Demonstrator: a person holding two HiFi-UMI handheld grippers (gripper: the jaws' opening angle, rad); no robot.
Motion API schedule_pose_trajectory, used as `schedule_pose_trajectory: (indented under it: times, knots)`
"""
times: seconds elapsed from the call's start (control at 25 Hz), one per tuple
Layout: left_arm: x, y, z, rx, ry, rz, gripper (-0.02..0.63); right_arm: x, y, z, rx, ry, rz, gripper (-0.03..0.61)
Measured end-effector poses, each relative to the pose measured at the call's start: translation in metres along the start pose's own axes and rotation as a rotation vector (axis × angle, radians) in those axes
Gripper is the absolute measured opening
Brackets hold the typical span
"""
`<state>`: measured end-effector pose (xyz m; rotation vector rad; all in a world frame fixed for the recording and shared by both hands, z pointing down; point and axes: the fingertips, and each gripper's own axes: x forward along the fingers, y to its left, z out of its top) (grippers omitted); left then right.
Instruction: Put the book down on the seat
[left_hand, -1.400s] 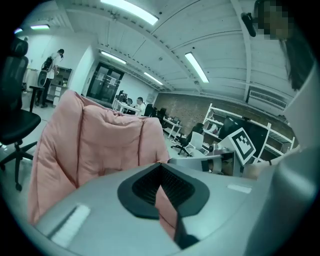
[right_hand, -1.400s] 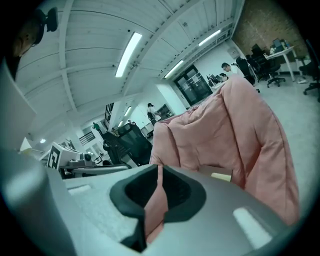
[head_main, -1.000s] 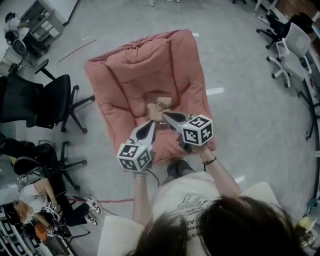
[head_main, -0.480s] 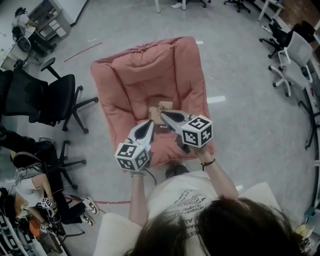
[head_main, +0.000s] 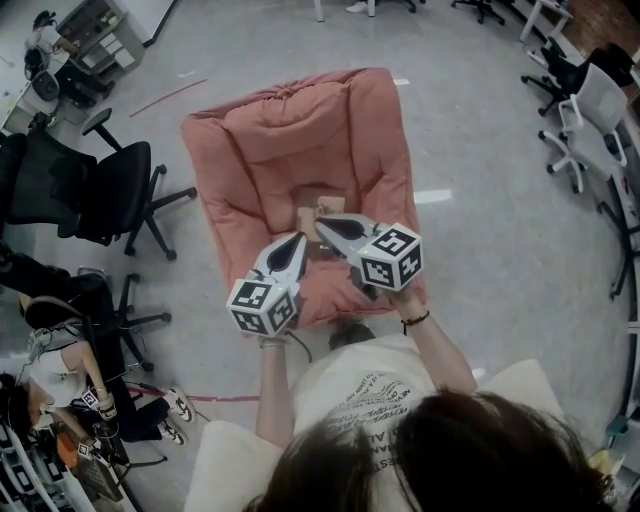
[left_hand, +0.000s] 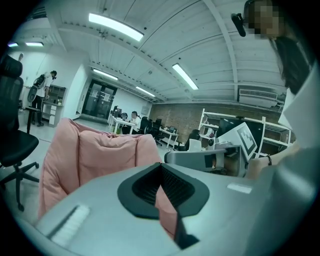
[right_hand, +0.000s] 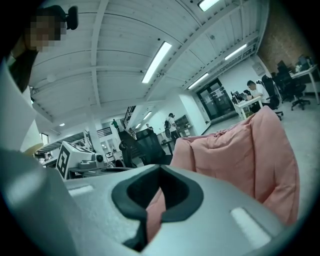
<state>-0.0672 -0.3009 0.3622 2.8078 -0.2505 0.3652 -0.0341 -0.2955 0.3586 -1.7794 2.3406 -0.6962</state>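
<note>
Lying on the seat (head_main: 250, 170), the book (head_main: 318, 207) looks light and stiff, suiting an edge pinch, while at its six o'clock the left tool (head_main: 299, 240) and right tool (head_main: 322, 222) are closed and empty.

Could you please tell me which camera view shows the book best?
The head view: the book lies on the pink seat, seen from above. Both gripper views show only the seat and room, no book.

Overhead and low views (close) share seat (head_main: 290, 140).
</note>
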Motion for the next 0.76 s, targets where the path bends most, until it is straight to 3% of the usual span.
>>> schedule_pose_trajectory:
  times: [0.76]
  knots:
    - [-0.002, -0.013, -0.003, 0.008, 0.014, -0.024, 0.002, -0.010, 0.004, -0.004, 0.032, -0.013, 0.017, 0.002]
